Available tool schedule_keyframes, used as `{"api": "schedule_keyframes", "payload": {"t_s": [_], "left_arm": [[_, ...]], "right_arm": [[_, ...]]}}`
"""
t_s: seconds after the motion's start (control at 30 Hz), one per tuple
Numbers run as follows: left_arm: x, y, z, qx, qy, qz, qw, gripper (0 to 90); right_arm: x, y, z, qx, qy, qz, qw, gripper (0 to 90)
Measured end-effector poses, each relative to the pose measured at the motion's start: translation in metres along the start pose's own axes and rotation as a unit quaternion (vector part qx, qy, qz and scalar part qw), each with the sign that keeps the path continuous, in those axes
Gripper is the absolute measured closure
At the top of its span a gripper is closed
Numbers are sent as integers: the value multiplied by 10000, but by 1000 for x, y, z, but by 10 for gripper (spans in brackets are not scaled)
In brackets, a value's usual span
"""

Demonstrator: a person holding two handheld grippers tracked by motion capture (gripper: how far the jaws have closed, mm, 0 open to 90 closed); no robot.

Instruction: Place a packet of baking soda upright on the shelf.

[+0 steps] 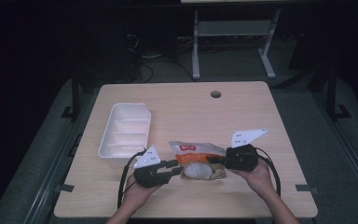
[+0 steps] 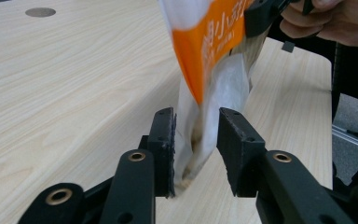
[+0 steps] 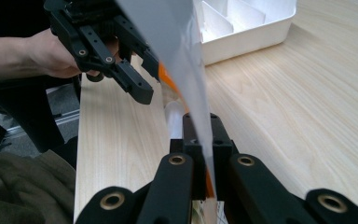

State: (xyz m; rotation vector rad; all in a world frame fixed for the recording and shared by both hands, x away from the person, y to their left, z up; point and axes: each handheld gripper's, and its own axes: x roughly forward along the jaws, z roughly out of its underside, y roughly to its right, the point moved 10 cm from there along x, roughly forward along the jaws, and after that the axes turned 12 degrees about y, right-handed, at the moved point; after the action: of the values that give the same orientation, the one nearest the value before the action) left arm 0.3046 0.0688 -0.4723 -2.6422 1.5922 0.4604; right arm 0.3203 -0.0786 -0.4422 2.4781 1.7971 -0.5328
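Observation:
A snack bag (image 1: 196,150), orange and clear with a white round bun inside, is held near the table's front between both grippers. My right gripper (image 1: 217,159) is shut on the bag's right edge; in the right gripper view the jaws (image 3: 200,135) pinch the thin film. My left gripper (image 1: 177,169) is at the bag's left end. Its jaws (image 2: 196,140) stand apart around the bag's lower corner (image 2: 200,140): the left pad touches the film, and a gap shows at the right pad. The bag (image 2: 214,42) hangs tilted above the wood.
A white divided tray (image 1: 106,144) stands at the table's left, beyond the left gripper, and its wall (image 3: 261,35) appears in the right gripper view. A round cable hole (image 1: 216,94) sits at the far middle of the table. The person's hands hold both grippers near the front edge.

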Motion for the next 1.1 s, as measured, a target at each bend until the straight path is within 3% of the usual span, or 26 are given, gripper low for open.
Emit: {"api": "schedule_keyframes", "payload": {"t_s": [0.67, 0.83, 1.1], "left_arm": [[2, 1, 6, 152, -140, -111, 9997, 519], [3, 5, 14, 221, -380, -82, 9990, 438], [-4, 3, 16, 173, -443, -179, 9987, 311]], "right_arm": [[-12, 12, -6, 153, 160, 309, 9993, 899], [-17, 19, -12, 209, 163, 420, 9988, 899], [-20, 32, -29, 296, 230, 618, 9974, 899]]}}
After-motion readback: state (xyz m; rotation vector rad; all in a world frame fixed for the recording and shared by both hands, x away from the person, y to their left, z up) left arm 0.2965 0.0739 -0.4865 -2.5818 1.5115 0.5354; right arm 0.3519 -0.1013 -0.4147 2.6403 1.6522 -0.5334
